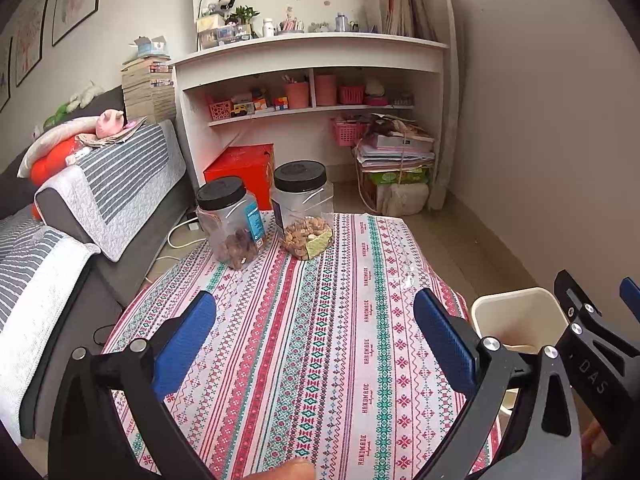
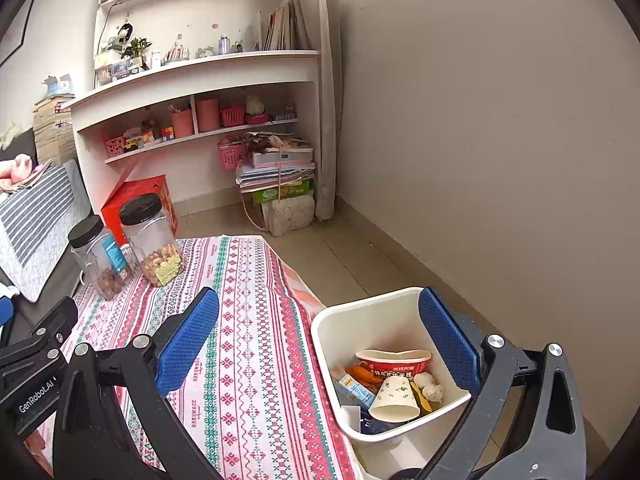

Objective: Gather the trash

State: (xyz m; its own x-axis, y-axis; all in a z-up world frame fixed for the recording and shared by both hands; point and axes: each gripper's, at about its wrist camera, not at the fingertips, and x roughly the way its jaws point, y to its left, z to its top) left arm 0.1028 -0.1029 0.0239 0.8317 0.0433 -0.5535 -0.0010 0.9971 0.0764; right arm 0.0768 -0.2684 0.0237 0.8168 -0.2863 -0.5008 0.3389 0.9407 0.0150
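Looking left to right, this seems basically wrapped up: my left gripper hangs wide open over the patterned tablecloth with nothing in it, and the only things on the table are two nut jars, which I'd say aren't trash. My right gripper is spread wide and empty too, over the white bin beside the table, where a noodle bowl, paper cup and wrappers already sit.
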